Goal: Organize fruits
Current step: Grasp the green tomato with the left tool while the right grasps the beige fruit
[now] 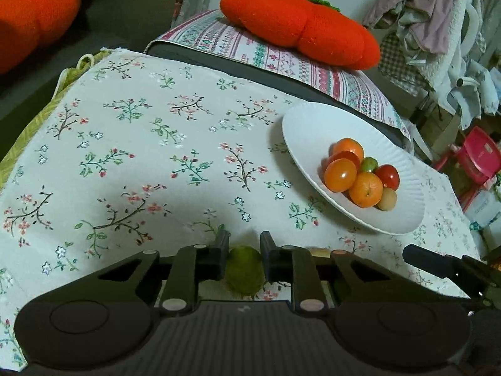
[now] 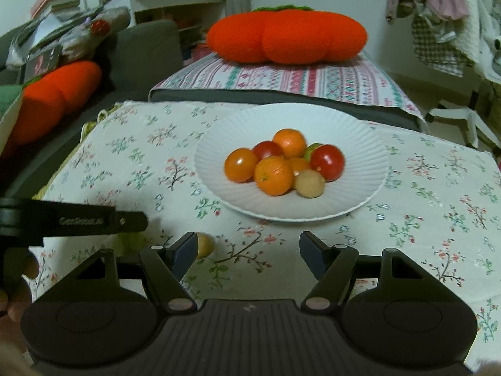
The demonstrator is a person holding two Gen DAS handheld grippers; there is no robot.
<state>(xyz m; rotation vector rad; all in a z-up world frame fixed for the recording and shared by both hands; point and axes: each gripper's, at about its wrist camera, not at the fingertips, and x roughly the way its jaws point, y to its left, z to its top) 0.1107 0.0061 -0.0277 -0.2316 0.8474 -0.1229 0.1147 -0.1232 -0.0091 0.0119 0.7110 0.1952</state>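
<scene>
A white ridged plate on the floral cloth holds several small fruits: orange, red, green and tan ones. My left gripper has its fingers on both sides of a fuzzy green fruit lying on the cloth; they look closed against it. My right gripper is open and empty, low over the cloth in front of the plate. A small tan fruit lies on the cloth just beside its left finger. The left gripper's finger shows in the right wrist view.
An orange plush cushion lies on a patterned pad behind the table. Another orange cushion is at the left. Clothes hang at the right. A red stool stands beyond the table's right edge.
</scene>
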